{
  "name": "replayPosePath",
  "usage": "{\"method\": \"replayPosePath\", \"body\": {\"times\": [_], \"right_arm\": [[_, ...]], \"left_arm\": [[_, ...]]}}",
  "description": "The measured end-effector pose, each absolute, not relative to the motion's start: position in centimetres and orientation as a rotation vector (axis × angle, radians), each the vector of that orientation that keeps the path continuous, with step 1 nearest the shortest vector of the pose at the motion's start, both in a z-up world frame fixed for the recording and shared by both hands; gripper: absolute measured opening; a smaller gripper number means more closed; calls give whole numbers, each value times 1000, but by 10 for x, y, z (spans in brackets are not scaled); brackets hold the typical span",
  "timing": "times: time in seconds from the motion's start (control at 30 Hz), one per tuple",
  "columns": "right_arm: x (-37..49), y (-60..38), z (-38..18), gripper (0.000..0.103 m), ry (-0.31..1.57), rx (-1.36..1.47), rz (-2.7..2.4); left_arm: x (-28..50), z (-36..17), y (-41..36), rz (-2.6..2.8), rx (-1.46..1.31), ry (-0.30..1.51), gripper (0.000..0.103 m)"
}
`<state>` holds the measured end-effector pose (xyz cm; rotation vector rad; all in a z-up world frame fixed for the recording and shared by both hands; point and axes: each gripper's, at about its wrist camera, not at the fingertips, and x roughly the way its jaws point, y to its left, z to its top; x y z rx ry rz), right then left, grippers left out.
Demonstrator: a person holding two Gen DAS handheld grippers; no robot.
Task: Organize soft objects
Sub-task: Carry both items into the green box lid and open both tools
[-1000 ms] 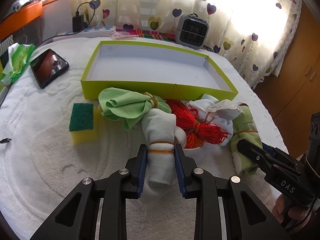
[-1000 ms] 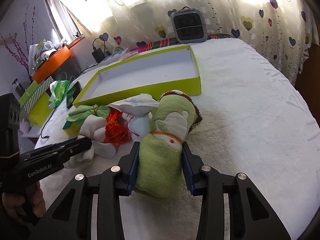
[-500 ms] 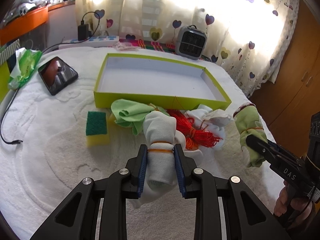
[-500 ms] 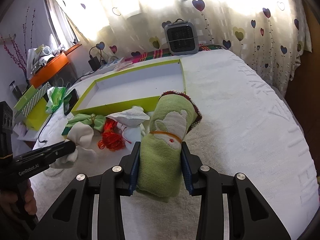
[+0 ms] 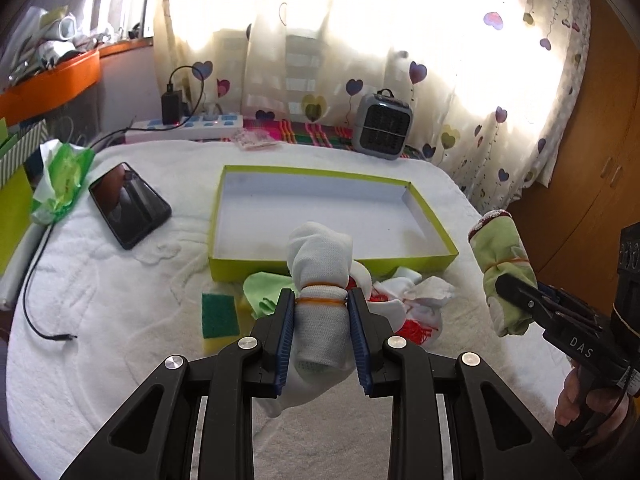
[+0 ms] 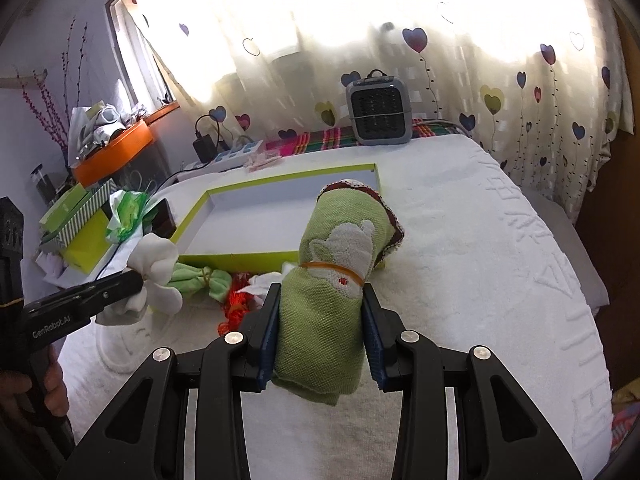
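My left gripper is shut on a rolled white cloth bound with an orange rubber band, held above the bed. My right gripper is shut on a rolled green towel with a white figure and a rubber band, also lifted. Each held roll shows in the other view: green towel, white cloth. The empty yellow-green box lies just beyond. In front of it remain a light green cloth, red string and a white cloth.
A green-and-yellow sponge lies left of the pile. A black phone, a cable and a green wrapper sit on the bed's left. A grey heater and power strip stand by the curtain.
Both grippers have risen from the bed, each carrying its roll upward; the pile in front of the box now sits lower and farther in both views.
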<state>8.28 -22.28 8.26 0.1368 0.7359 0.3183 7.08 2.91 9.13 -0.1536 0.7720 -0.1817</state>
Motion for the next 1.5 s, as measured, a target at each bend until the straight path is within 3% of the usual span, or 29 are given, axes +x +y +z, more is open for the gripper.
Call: {"method": "replayPosePath", "body": {"times": [0.4,0.87,1.5], "right_arm": [[132,-211,89,38,753,90,352],[201,-199,60,38,853,31,337],[232,-187,32,38,903,-37,307]], "left_arm": [[130,97,50,-142,-159,788,25],[200,70,57,-124,-152,855,25],[236,37,59,-78,-111,924,25]]}}
